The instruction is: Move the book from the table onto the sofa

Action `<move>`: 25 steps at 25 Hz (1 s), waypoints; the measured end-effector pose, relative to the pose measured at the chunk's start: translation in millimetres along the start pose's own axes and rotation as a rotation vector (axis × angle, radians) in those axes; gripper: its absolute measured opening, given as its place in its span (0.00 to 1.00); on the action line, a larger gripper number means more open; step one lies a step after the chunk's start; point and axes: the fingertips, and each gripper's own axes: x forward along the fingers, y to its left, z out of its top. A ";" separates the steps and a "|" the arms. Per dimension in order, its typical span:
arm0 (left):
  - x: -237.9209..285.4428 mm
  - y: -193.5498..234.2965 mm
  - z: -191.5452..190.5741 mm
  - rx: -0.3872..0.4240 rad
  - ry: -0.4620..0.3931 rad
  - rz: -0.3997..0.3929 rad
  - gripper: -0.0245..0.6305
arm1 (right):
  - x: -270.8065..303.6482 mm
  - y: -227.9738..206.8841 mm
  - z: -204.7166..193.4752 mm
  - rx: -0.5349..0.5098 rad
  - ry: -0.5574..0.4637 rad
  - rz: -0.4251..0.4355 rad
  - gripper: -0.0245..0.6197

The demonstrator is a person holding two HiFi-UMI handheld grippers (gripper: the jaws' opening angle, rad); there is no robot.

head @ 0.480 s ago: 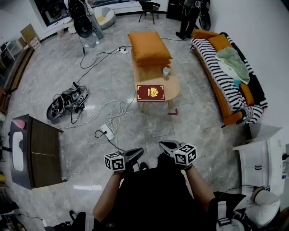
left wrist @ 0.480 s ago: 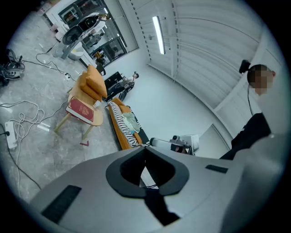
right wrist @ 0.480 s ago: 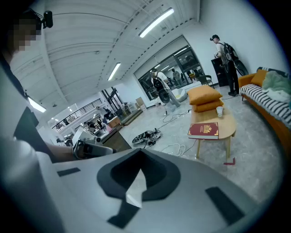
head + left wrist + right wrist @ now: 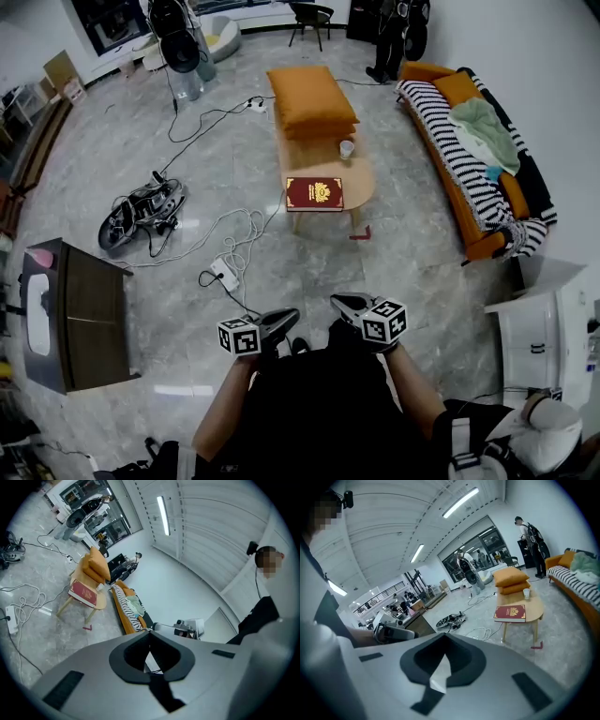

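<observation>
Both grippers are close in front of my body, low in the head view, side by side with a gap between them. My left gripper (image 4: 287,317) has its jaws pressed together with nothing between them, and my right gripper (image 4: 339,302) is the same, jaws together and empty. Below them is the grey marble-patterned floor (image 4: 309,267). Just past my left gripper a white power strip (image 4: 223,273) lies among pale cables. At my left stands a dark brown cabinet (image 4: 89,314), and farther out a heap of black and grey gear (image 4: 141,211) lies on the floor.

Ahead of me, well apart from both grippers, stands the light wooden table (image 4: 362,178). The dark red hardcover book with a gold emblem (image 4: 315,193) lies closed and flat on the table's near end, towards its left side. A small red angled piece (image 4: 361,234) lies on the floor beside the near table leg. Behind the book stands a small white cup (image 4: 346,148), and beyond that two orange cushions (image 4: 311,100) are stacked.

To the right of the table, along the wall, runs the orange sofa with a black-and-white striped cover (image 4: 455,159), and a pale green cloth (image 4: 487,131) is crumpled on it. Past the sofa's far end a person in dark clothes (image 4: 389,37) stands
</observation>
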 end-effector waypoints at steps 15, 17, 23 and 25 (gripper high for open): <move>-3.1 15.0 10.5 -0.021 0.004 0.004 0.05 | 11.7 -17.3 11.2 0.031 -0.008 -0.024 0.05; -0.5 18.5 13.2 -0.027 0.015 0.001 0.05 | 14.3 -20.5 12.0 0.035 -0.004 -0.032 0.05; 12.2 35.0 20.5 -0.045 0.041 0.014 0.05 | 25.1 -43.5 8.1 0.065 0.023 -0.040 0.05; 15.3 42.9 26.3 -0.056 0.043 0.029 0.05 | 32.4 -54.5 8.3 0.076 0.039 -0.034 0.05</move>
